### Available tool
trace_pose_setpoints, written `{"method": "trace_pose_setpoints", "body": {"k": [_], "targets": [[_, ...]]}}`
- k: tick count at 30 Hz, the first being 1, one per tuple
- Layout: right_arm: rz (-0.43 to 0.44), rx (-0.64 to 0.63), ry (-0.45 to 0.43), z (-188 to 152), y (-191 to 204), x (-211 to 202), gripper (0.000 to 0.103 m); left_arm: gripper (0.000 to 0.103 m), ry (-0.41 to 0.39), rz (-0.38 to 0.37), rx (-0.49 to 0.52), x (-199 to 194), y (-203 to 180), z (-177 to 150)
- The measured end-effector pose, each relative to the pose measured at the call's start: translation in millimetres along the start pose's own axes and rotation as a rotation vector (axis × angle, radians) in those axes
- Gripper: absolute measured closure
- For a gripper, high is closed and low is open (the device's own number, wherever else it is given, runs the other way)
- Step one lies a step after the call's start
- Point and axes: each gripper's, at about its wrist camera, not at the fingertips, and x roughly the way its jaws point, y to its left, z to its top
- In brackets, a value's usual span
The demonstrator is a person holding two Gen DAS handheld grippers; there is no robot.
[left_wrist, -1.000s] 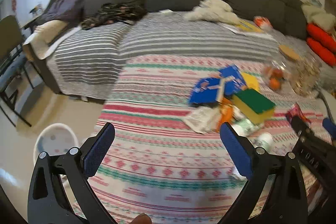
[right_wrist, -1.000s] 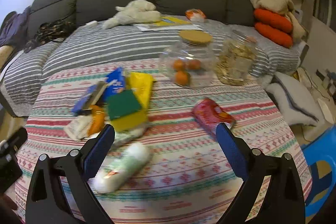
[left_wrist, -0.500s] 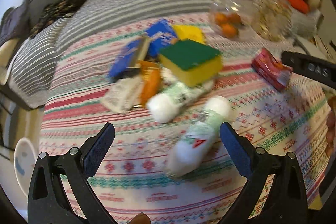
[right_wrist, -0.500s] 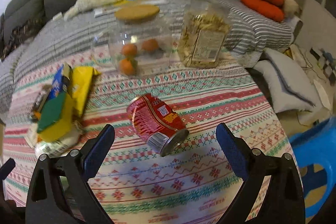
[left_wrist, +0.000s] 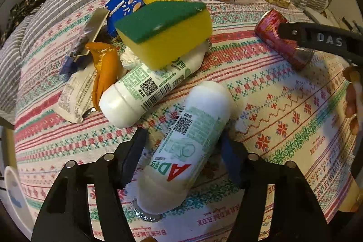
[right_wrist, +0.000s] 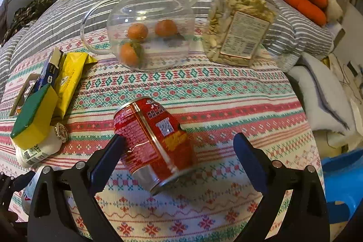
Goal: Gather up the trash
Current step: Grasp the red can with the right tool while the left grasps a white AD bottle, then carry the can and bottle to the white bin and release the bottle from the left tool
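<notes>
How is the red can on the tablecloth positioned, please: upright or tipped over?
Tipped over: the red can lies on its side on the tablecloth, its silver end facing the camera.
</notes>
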Motion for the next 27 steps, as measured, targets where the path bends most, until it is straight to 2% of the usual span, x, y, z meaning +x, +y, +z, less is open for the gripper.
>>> {"method": "trace_pose_setpoints", "body": {"k": [2,8,10,13,16,27], "targets": [[0.017,-0.009,0.014,0.6,4.4,4.7,0.009,0.06,-0.005,-0.013,0.006,-2.3,-0.5,-0.3],[0.067,-0.031,0.042,-3.9,18.3,12.0,0.011,0.064,-0.019,-0.037,-0.002,-11.9,1.3,-6.5],[0.097,-0.012,0.061,-4.7,17.7,14.6,0.037,0.064,-0.039,-0.042,-0.015,-21.0,3.1,-8.8],[0.131,0.026,0.058,-5.4,14.7,12.6,0.037,0.064,-0.092,-0.049,-0.037,-37.3,7.9,-7.2],[0.123,0.049,0.032,-5.3,11.8,4.7,0.037,0.064,-0.157,-0.045,-0.069,-53.5,14.2,-6.7],[0.098,0.072,-0.152,3.7,23.9,-55.8,0.037,0.064,-0.343,-0.006,-0.186,-96.2,36.6,-1.5]]}}
